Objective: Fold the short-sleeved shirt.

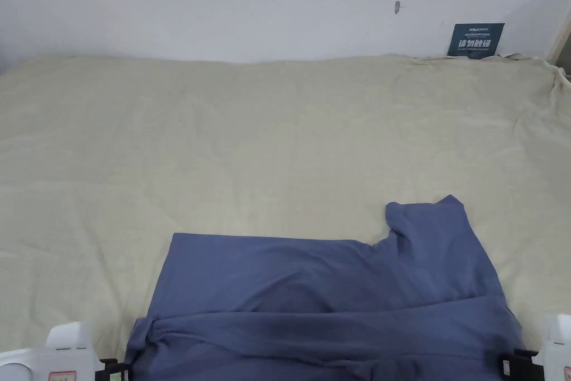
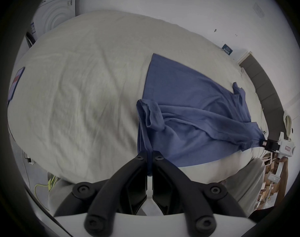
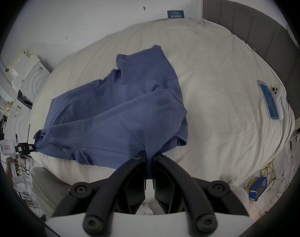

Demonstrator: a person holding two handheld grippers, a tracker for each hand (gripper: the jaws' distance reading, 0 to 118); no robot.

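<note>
The blue shirt [image 1: 329, 293] lies near the front edge of the bed [image 1: 251, 136], its near part lifted. The left tongs [image 2: 149, 157] pinch one corner, the right tongs [image 3: 149, 157] pinch the other, both clamped on cloth.

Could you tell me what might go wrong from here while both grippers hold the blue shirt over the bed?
1. The left gripper pinches only a narrow bunched edge of the blue shirt; a pull could slip it free.
2. The sleeve beside that grip is curled up, so it may get folded in crooked.
3. The shirt's near part sags unevenly towards the right gripper, so creases could get folded in on the bed.
</note>
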